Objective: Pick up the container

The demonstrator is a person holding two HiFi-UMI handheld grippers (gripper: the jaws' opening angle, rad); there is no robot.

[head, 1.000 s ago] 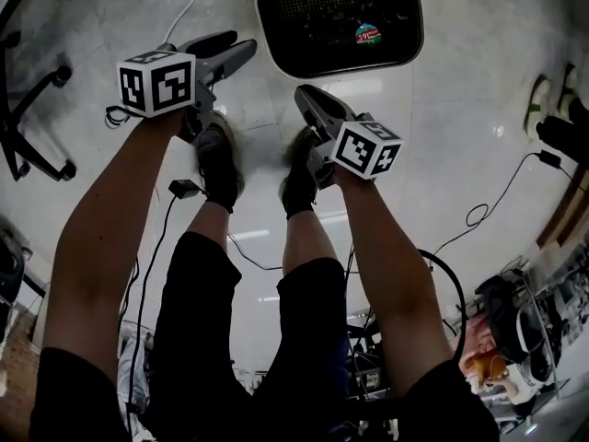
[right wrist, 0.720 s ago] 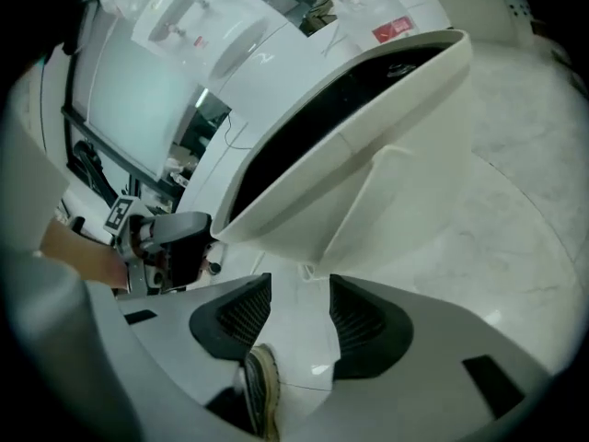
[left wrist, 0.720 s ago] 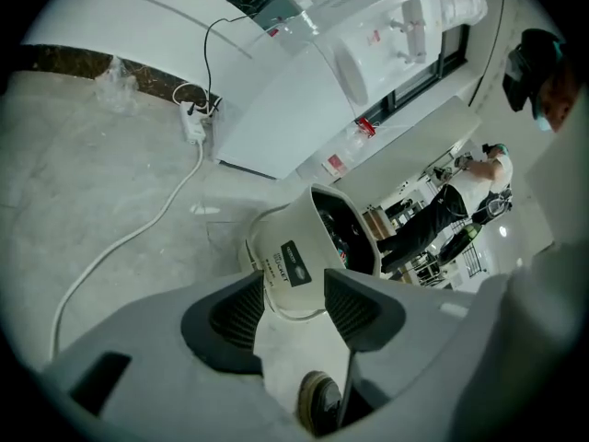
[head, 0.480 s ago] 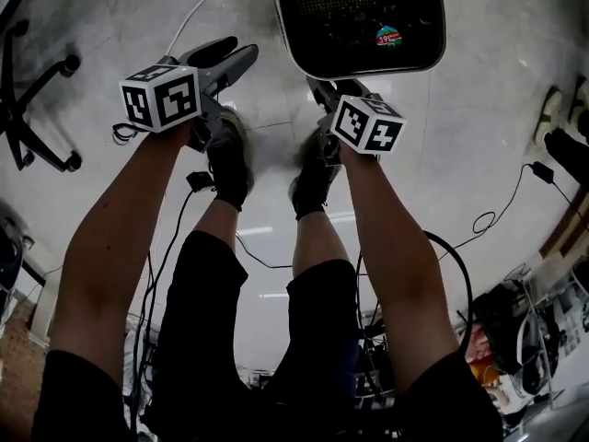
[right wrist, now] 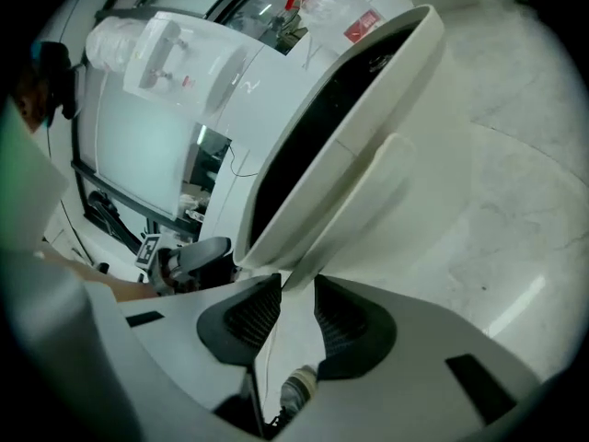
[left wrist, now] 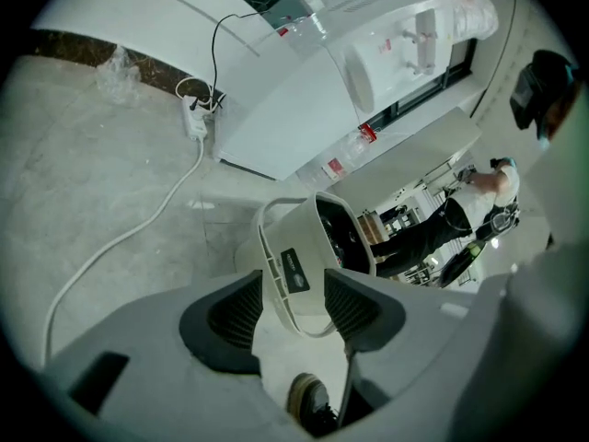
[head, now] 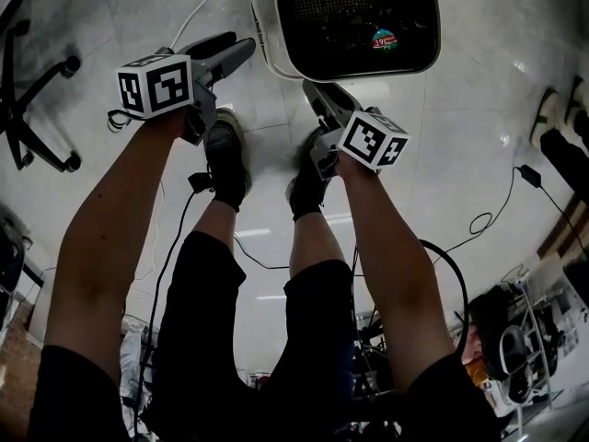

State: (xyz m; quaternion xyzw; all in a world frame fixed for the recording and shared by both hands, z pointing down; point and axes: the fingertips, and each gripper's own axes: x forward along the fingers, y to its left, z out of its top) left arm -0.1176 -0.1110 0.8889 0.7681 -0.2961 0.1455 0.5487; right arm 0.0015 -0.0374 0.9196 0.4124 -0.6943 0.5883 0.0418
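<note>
white plastic container (head: 265, 28), rounded-rectangle shape, smooth walls, dark inside, stands on the glossy pale stone-look floor (head: 479, 90) just ahead of the person's dark shoes (head: 225, 159). a small round sticker (head: 384, 38) sits inside it and a black label (left wrist: 294, 270) on its ribbed outer side. right claw (right wrist: 290, 288) has just been closing, and the ribbed dark pads pinch the thin near rim of the container at their tips. left claw (left wrist: 294, 302) has its jaws wide apart with nothing between the pads; it hovers just beside the container's left side without touching. both claws are smooth grey plastic, each with a marker cube (head: 155, 84). a white cable (left wrist: 120, 238) snakes across the floor.
</note>
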